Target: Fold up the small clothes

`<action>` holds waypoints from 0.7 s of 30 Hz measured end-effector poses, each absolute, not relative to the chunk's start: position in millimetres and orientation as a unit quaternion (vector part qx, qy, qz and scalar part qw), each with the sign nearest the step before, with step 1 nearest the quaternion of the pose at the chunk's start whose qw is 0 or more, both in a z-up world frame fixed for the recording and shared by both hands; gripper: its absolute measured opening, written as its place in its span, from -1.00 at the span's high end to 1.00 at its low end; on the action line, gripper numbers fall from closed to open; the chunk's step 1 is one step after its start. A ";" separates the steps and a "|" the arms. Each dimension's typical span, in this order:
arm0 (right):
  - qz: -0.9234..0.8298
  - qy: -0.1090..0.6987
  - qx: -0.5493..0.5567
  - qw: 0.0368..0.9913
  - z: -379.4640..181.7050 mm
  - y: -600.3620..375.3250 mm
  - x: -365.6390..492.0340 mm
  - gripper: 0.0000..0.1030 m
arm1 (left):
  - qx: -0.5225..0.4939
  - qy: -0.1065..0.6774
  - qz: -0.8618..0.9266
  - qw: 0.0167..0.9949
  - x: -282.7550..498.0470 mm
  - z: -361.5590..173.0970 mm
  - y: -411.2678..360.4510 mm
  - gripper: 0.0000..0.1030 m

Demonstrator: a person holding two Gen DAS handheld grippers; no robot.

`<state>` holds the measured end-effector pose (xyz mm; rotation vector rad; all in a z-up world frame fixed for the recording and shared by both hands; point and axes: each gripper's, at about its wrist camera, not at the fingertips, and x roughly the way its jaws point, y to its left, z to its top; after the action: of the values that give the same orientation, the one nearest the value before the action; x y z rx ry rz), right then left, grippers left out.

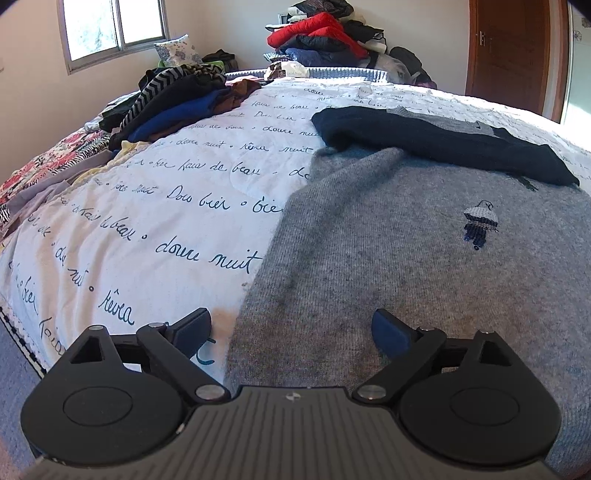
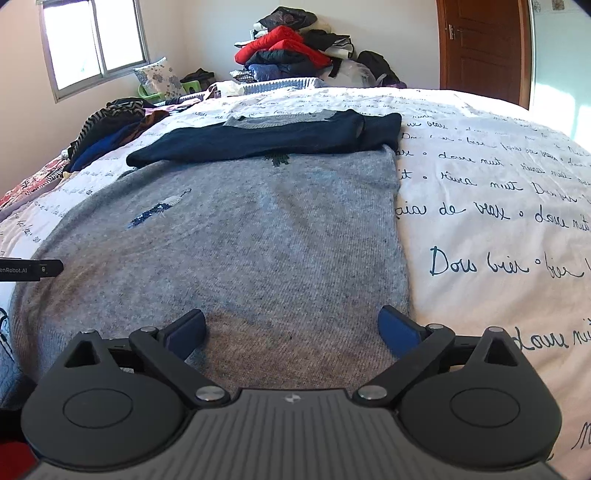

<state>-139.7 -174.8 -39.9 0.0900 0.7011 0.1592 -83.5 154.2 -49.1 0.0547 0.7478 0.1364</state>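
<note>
A grey knit sweater [image 1: 406, 240] with dark navy sleeves [image 1: 443, 144] folded across its upper part lies flat on the white bedspread with script lettering [image 1: 166, 206]. My left gripper [image 1: 291, 332] is open and empty, just above the sweater's near left hem edge. In the right wrist view the same sweater [image 2: 258, 236] fills the middle, the navy sleeves [image 2: 266, 138] across its far end. My right gripper [image 2: 291, 330] is open and empty over the sweater's near right hem corner. A part of the left gripper [image 2: 33, 269] shows at the left edge.
A pile of unfolded clothes [image 1: 177, 99] lies at the far left of the bed. A tall heap of jackets, one of them red [image 1: 317, 33], stands behind the bed. A window [image 1: 114, 29] is at the far left, a wooden door [image 1: 513, 48] at the far right.
</note>
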 end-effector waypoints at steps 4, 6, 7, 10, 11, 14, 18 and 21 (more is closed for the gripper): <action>0.066 0.340 0.039 0.937 -41.8 -170.1 -140.1 -1.00 | 0.019 0.365 0.071 0.928 -84.2 -50.3 155.6 -0.85; 0.063 0.338 0.038 0.938 -42.6 -169.5 -140.4 -1.00 | 0.021 0.363 0.073 0.929 -85.2 -51.4 154.6 -0.87; 0.062 0.338 0.040 0.938 -42.7 -169.7 -140.6 -1.00 | 0.021 0.363 0.074 0.929 -85.4 -51.8 154.5 -0.88; 0.062 0.336 0.045 0.939 -42.8 -171.2 -140.5 -1.00 | 0.020 0.363 0.076 0.928 -85.4 -51.9 154.5 -0.90; 0.063 0.336 0.047 0.939 -42.9 -171.8 -140.6 -1.00 | 0.020 0.364 0.076 0.928 -85.1 -51.9 154.7 -0.91; 0.064 0.334 0.052 0.939 -43.0 -173.1 -140.7 -1.00 | 0.020 0.366 0.075 0.927 -84.0 -51.4 155.2 -0.92; 0.067 0.331 0.052 0.940 -43.9 -173.8 -141.6 -1.00 | 0.020 0.372 0.052 0.926 -85.7 -49.8 159.9 -0.92; 0.077 0.329 0.057 0.940 -44.4 -177.0 -141.7 -1.00 | 0.010 0.375 0.011 0.927 -92.0 -48.4 171.3 -0.92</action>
<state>-141.7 -177.0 -44.4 0.1172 0.6706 0.1562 -92.0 171.3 -48.4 0.0207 0.7684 0.0234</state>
